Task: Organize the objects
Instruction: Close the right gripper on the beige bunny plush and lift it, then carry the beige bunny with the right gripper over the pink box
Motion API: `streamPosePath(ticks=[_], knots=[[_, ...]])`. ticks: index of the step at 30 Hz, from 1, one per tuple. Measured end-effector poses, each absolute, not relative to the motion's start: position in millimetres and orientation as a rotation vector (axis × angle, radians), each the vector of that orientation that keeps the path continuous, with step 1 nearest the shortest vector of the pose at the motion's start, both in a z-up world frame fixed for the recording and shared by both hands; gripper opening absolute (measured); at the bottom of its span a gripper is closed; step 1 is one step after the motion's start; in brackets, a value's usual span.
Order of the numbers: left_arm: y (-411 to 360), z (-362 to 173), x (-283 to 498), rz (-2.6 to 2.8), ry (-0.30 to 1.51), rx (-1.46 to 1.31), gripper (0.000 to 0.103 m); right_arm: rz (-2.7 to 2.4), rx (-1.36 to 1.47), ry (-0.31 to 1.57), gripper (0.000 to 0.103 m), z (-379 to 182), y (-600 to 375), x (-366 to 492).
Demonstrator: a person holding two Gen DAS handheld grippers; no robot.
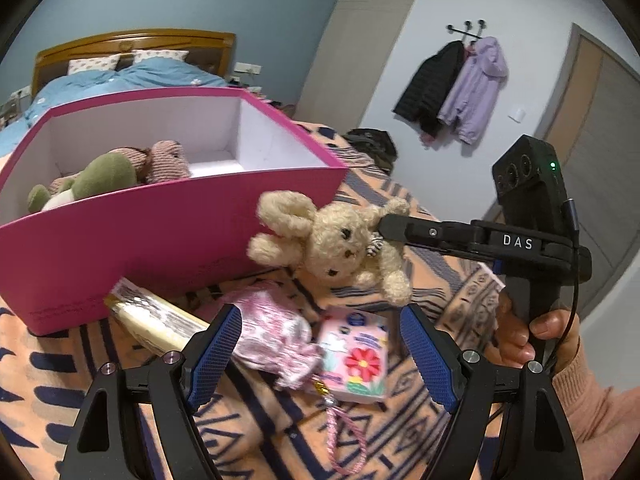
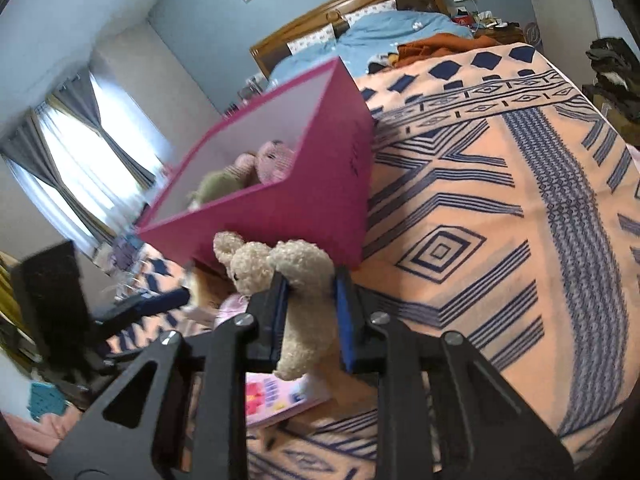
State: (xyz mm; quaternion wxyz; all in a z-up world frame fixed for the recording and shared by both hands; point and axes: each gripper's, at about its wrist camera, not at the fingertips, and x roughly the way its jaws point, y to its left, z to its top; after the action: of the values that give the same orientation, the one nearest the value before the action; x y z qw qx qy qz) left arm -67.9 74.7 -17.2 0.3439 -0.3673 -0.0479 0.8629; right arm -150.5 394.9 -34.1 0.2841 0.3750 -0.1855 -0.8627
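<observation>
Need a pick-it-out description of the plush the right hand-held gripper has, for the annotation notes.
Find the big magenta box on the orange patterned blanket. Just outside its front corner, the right hand-held gripper holds a cream curly-fleece bunny off the blanket. Unlike the green and pink plushes inside the box, it is pale, long-eared and outside the box.

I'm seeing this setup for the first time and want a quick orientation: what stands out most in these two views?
The cream plush bunny draws the eye first, held off the bed by the right gripper, just in front of the pink box. That open box, on the orange patterned blanket, already holds a green and pink knitted toy. The left gripper is open above a small floral pouch and a pink tissue pack.
</observation>
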Motion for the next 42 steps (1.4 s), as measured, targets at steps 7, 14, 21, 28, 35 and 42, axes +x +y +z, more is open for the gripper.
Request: streamPosePath(ticks=[7, 14, 21, 28, 35, 42], knots=[[72.3, -18.8, -59.7, 2.204, -0.134, -0.953, 0.075, -2.221, 1.035, -0.642, 0.025, -43.9, 377.9, -124.0], [51.3, -28.3, -63.3, 2.189, -0.192, -0.998, 0.052, -2.147, 1.116, -0.655, 0.026, -62.4, 359.4, -114.3], [53.0, -25.5, -62.6, 2.182, -0.110, -1.001, 0.052, -2.087, 1.158, -0.515, 0.027, -62.9, 330.5, -94.1], [42.3, -29.4, -54.3, 2.183, -0.115, -1.008, 0.054, -2.101, 1.187, -0.273, 0.035, -55.9, 317.2, -81.4], [30.7, -34.9, -43.9, 2.200, -0.128, -1.018, 0.060, -2.156, 1.093, -0.218, 0.052, -32.7, 322.8, -90.1], [33.9, -48.1, -39.4, 2.174, -0.119, -1.060, 0.060, -2.077, 1.091, -0.150, 0.052, -33.3, 285.5, -110.5]])
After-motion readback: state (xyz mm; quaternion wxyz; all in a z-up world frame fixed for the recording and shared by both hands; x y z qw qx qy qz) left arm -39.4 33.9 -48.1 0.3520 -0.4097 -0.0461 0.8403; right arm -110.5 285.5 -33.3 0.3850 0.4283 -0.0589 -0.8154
